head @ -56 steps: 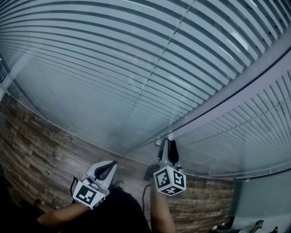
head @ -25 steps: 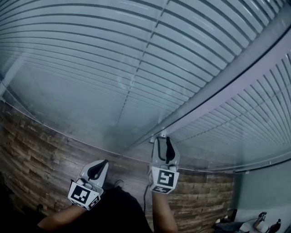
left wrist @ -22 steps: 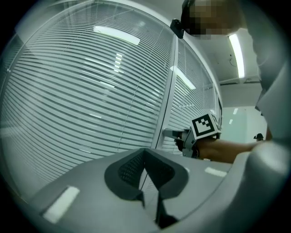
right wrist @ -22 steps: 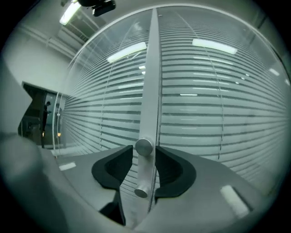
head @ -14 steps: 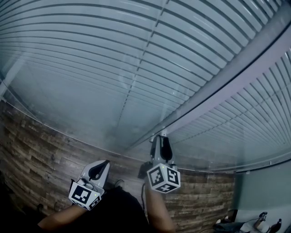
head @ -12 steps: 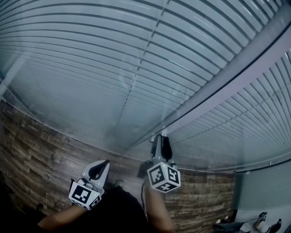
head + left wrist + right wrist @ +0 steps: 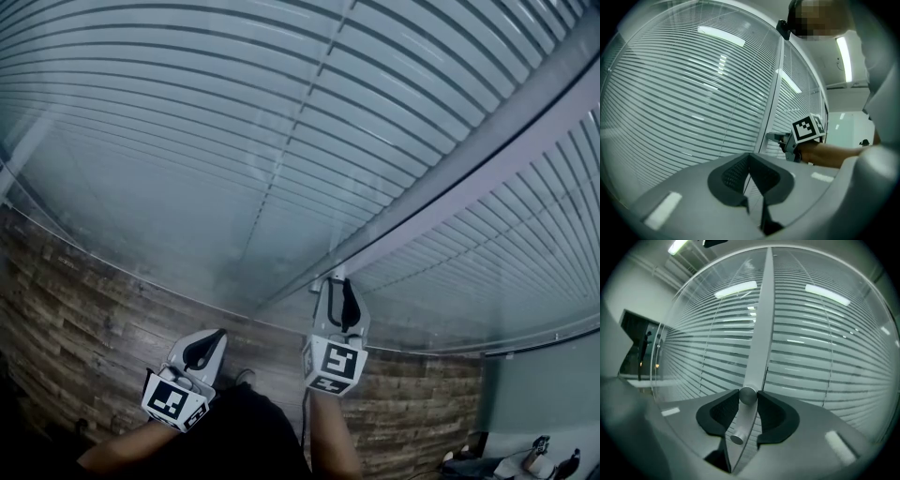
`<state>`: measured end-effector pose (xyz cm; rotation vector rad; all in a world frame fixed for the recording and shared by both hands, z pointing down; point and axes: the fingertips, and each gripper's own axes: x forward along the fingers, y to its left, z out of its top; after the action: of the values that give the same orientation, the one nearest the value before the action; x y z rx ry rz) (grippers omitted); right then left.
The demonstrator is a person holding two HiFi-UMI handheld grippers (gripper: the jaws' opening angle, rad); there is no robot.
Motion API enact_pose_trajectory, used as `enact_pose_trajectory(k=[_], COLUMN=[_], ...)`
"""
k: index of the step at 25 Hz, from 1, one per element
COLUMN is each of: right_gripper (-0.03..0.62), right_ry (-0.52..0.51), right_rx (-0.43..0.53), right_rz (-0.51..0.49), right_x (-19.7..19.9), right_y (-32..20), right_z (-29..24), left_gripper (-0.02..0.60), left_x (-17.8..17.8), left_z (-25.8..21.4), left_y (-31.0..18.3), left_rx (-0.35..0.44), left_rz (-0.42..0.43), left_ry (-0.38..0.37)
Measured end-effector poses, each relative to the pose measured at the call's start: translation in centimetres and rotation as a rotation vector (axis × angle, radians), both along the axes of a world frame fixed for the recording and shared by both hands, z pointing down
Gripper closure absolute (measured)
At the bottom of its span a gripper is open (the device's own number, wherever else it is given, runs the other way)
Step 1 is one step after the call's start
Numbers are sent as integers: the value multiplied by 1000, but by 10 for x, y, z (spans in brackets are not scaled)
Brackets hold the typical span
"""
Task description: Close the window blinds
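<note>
Behind glass hang white horizontal slatted blinds [image 7: 216,141]; their small round silver metal knob [image 7: 748,395] sits on the grey frame post [image 7: 761,324]. Your right claw [image 7: 748,403] has just been closing and now pinches that knob; your left claw [image 7: 751,161] is closed and empty. The knob is likely stiff and slippery, so grip its sides squarely.

Wood-plank floor [image 7: 75,309] lies underfoot; a long ceiling light [image 7: 843,58] glows above.

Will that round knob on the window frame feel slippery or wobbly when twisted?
Probably slippery: the knob looks smooth and shiny. It likely feels stiff, not wobbly, being fixed to the solid frame.
</note>
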<state>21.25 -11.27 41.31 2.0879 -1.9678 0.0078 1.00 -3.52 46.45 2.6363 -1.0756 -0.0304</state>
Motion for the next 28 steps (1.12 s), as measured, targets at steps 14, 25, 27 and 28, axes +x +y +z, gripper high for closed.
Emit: enact_pose_trajectory(k=[14,25,27,28], right_gripper=[467,468,467,465], right_ry=[607,814,789,734], right_rx=[-82,-103,-101,-96], right_rz=[-59,-94,-98,-101], right_x=[-11,-6,-9,-9], right_y=[0,-3,-2,-1], right_z=[6,8,5,2], left_gripper=[581,581,581,581], left_x=[1,14,13,13], left_z=[2,0,-3,-6], left_y=[8,7,9,10], left_rx=[10,11,12,13], left_rz=[13,28,28,27], left_ry=[-13,-19,-16,-12])
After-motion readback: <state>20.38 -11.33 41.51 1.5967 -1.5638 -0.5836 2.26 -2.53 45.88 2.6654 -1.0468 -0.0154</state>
